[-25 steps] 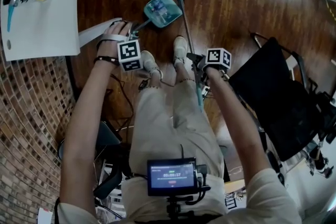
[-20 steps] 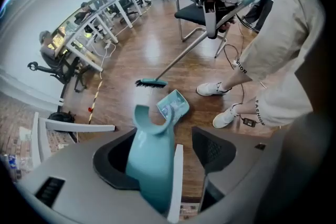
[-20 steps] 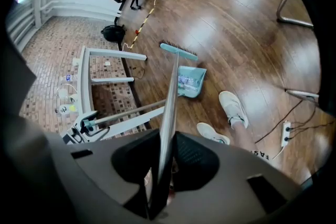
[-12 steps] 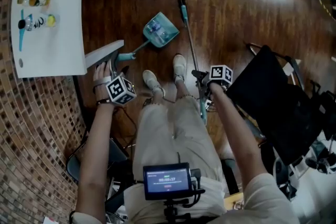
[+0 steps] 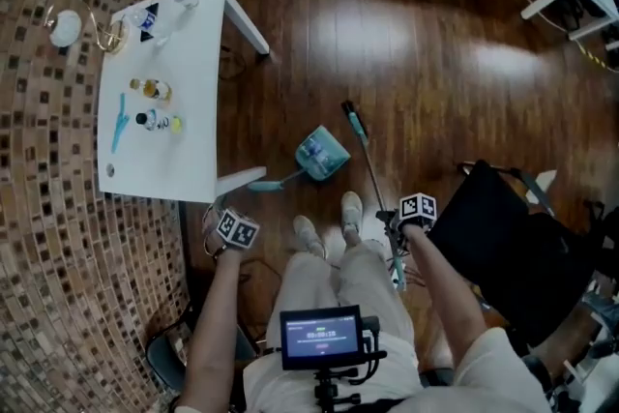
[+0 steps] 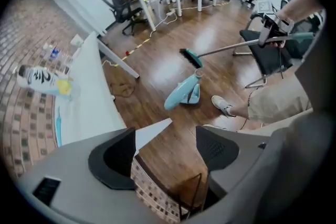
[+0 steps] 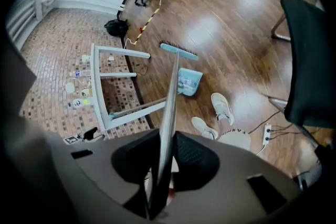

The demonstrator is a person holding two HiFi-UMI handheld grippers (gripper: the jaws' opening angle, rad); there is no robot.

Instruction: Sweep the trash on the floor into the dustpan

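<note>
The right claw (image 7: pixel 165 161) clamps the smooth, stiff metal pole of the teal-headed broom (image 5: pixel 372 171) mid-length. It is probably light and may twist in the grip. The teal plastic dustpan (image 5: pixel 322 156), likely light and slidey, lies on the floor at frame centre and is best taken by its handle. The left claw (image 6: pixel 168 152) has just been opening and gapes wide, with nothing between its jaws.

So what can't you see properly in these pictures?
Stuff inside the dustpan: head view, too small to name.
Labels of the bottles on the table: head view, too small.
Top end of the broom: right gripper view, hidden behind the right hand-held gripper.
</note>
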